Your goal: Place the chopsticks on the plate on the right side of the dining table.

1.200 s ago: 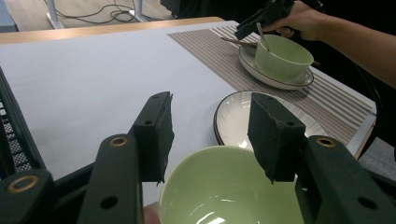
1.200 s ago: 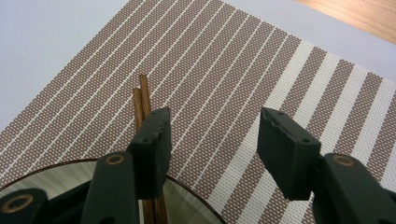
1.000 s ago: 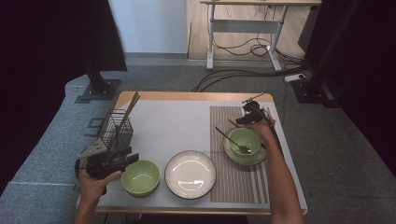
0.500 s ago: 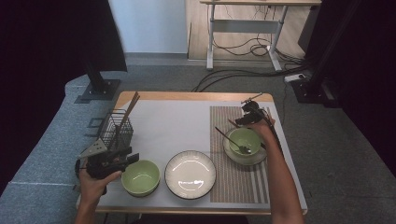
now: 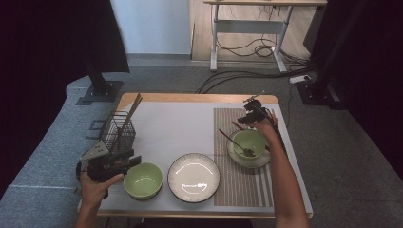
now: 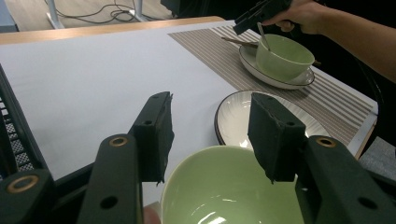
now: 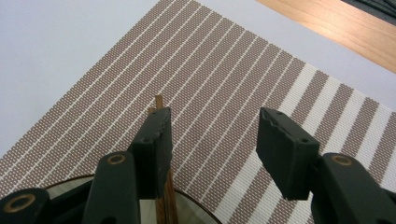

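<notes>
Both grippers, left gripper (image 5: 134, 160) and right gripper (image 5: 243, 119), gape empty above the wooden table (image 5: 199, 98), striped placemat (image 5: 240, 183) at three o'clock, grey carpet (image 5: 342, 156) around.

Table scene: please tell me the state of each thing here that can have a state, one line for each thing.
Left gripper: open, jaws over the near green bowl, nothing gripped.
Right gripper: open, above the striped placemat.
Near green bowl: upright, empty.
White plate: empty.
Far green bowl: upright on a saucer, spoon inside.
Wire basket: upright, holding chopsticks.
</notes>
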Demonstrator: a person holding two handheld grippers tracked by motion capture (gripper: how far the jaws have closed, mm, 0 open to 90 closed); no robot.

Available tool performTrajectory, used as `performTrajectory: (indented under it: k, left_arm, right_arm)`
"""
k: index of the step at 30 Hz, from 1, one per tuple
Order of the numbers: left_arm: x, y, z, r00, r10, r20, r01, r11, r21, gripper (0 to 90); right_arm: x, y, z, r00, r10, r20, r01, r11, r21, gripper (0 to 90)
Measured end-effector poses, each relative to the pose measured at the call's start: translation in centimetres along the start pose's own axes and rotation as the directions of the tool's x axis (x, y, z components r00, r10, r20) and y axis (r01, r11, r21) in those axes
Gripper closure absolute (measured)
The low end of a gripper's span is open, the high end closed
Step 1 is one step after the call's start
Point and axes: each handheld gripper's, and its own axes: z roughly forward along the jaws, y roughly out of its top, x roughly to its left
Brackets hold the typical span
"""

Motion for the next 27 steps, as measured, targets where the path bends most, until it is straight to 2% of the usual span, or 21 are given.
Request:
performTrajectory:
  k: [6, 22, 27]
  left_arm:
    - [0.04, -0.01, -0.06, 1.0000, 0.004, -0.001, -0.004, 1.0000, 0.003, 50.0]
    - [0.11, -0.09, 0.02, 1.0000, -0.004, 0.004, 0.004, 1.0000, 0.004, 50.0]
    - [0.12, -0.09, 0.03, 1.0000, -0.002, 0.005, 0.002, 1.0000, 0.007, 50.0]
  right_arm:
    - [0.39, 0.25, 0.52, 1.0000, -0.001, 0.004, 0.001, 1.000, 0.003, 45.5]
    - [0.05, -0.23, 0.82, 0.9995, 0.030, 0.007, -0.030, 1.000, 0.008, 44.9]
    - [0.05, -0.22, 1.01, 0.9996, 0.026, 0.010, -0.026, 1.000, 0.008, 44.9]
